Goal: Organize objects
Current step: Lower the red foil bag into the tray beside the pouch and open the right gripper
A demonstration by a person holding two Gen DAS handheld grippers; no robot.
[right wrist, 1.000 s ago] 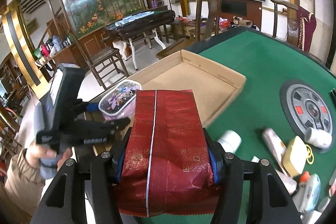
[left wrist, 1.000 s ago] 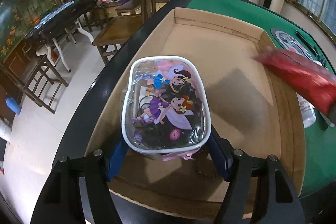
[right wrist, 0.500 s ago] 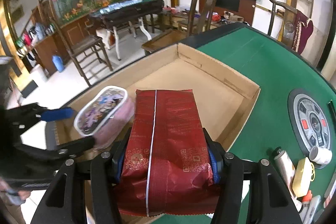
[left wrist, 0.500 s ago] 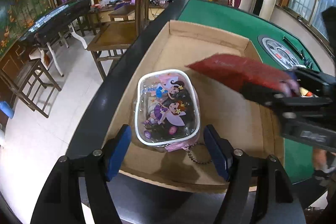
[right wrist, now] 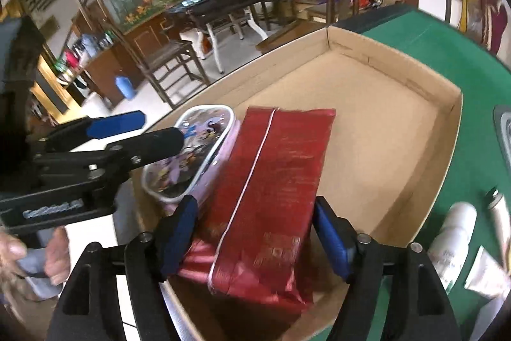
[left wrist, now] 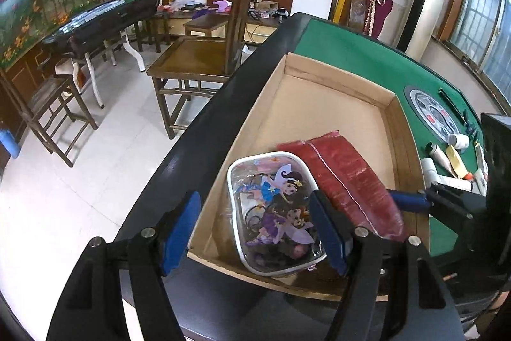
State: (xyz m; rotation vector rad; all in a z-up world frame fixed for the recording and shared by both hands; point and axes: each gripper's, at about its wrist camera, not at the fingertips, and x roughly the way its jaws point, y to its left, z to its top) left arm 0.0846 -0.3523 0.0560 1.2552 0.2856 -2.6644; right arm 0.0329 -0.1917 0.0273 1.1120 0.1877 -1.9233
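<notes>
The cardboard tray sits on the green felt table, its near corner at the table's black rim; inside it, at about 6 o'clock in the left wrist view, lies the clear fairy-print pouch, flat on the tray floor, and pressed against its 3 o'clock side lies the red foil bag, lengthwise along the tray; the left gripper hangs above the pouch with its blue-padded fingers spread wide, one over the tray's outer wall, the other above the seam between pouch and bag, gripping nothing; the right gripper has its pads apart on either side of the red foil bag's near end, seemingly clear of it; on the felt toward 3 o'clock lie a white bottle and several tubes, well apart from the tray.
</notes>
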